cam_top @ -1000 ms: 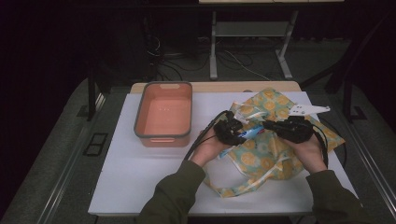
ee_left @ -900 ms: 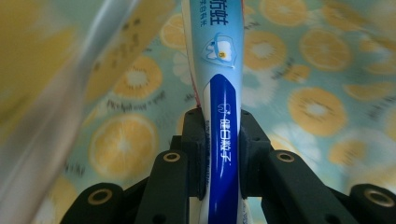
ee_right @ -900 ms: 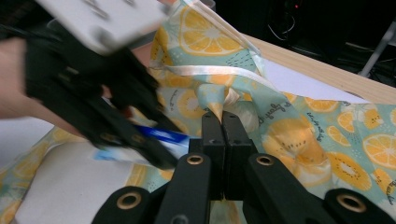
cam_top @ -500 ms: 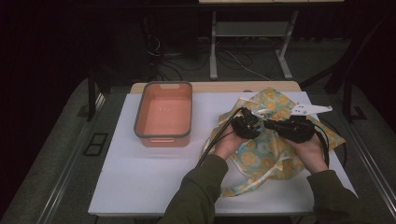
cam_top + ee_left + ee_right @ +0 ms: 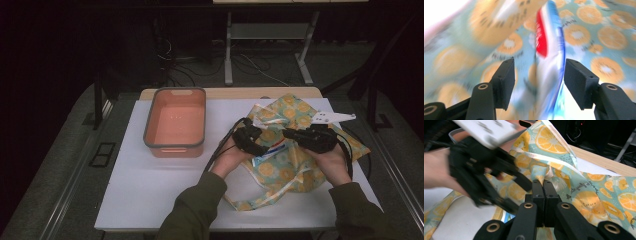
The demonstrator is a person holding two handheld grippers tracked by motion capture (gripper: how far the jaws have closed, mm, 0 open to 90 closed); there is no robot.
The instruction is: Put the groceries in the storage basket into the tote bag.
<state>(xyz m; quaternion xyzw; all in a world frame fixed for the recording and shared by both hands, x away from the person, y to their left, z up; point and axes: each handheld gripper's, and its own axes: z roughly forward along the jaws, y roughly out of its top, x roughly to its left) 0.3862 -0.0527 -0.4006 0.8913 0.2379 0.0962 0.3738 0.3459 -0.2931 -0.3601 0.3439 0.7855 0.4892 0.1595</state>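
Straddling a toothpaste tube (image 5: 550,50) with jaws apart, the left gripper (image 5: 537,82) points down into the bag (image 5: 599,37); the tube runs up the middle of the left gripper view, between the two black pads, touching neither as far as the blur lets one tell. In the high view this gripper (image 5: 248,140) sits just right of centre, its tip over the tube (image 5: 270,150), which lies on the bag's (image 5: 295,165) fabric between the two hands. The open stance suggests it is lining up to take the tube.

The right gripper (image 5: 542,192) is clamped, jaws pressed flat together, and a fold of the bag (image 5: 564,167) bunches right at their tips; it appears to pinch the cloth, probably to hold the mouth up and open so the other tool can reach in. In the high view it (image 5: 315,137) lies right of centre, with its grey plate (image 5: 332,117) sticking out to the upper right.

An orange bin (image 5: 175,122) stands well apart, left of centre on the white table (image 5: 140,185).

Dark script runs across the orange-slice print in the right gripper view, too small to read. The tube's red and blue label is blurred and unreadable.
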